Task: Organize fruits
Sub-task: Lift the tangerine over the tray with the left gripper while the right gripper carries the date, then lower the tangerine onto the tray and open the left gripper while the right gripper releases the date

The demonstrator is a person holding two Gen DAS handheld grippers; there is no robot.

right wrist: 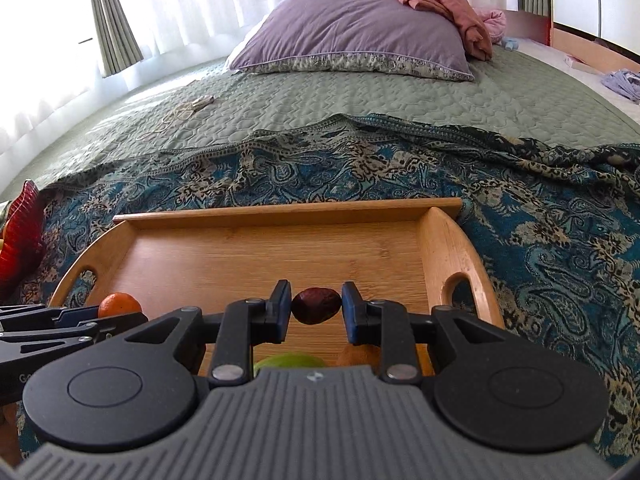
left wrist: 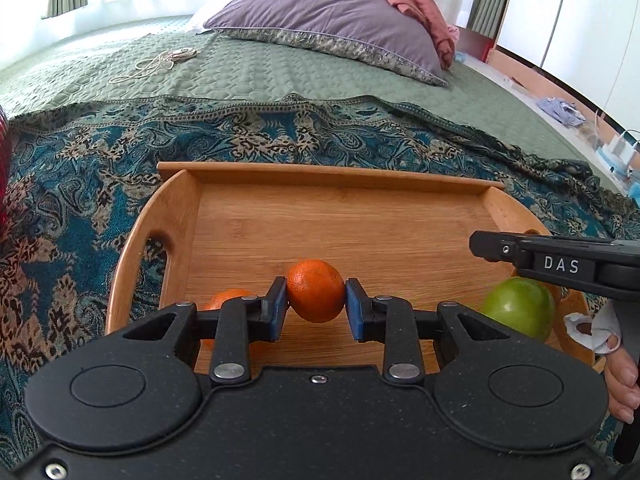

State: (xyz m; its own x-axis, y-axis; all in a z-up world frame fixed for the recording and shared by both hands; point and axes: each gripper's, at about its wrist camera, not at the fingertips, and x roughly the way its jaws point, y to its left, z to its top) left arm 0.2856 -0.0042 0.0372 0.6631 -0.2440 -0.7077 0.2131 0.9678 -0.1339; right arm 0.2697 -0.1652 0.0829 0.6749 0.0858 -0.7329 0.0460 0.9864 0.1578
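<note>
A wooden tray lies on a patterned blue cloth on the bed. My left gripper is shut on an orange and holds it over the tray's near part. A second orange sits behind the left finger, and a green apple lies at the tray's right. My right gripper is shut on a small dark red-brown fruit over the tray. The green apple and an orange-brown fruit show just below it. The left gripper's orange shows at the left.
A red glass bowl stands left of the tray. A purple pillow with pink cloth lies at the bed's head. A cord lies on the green quilt. The right gripper's body reaches in from the right.
</note>
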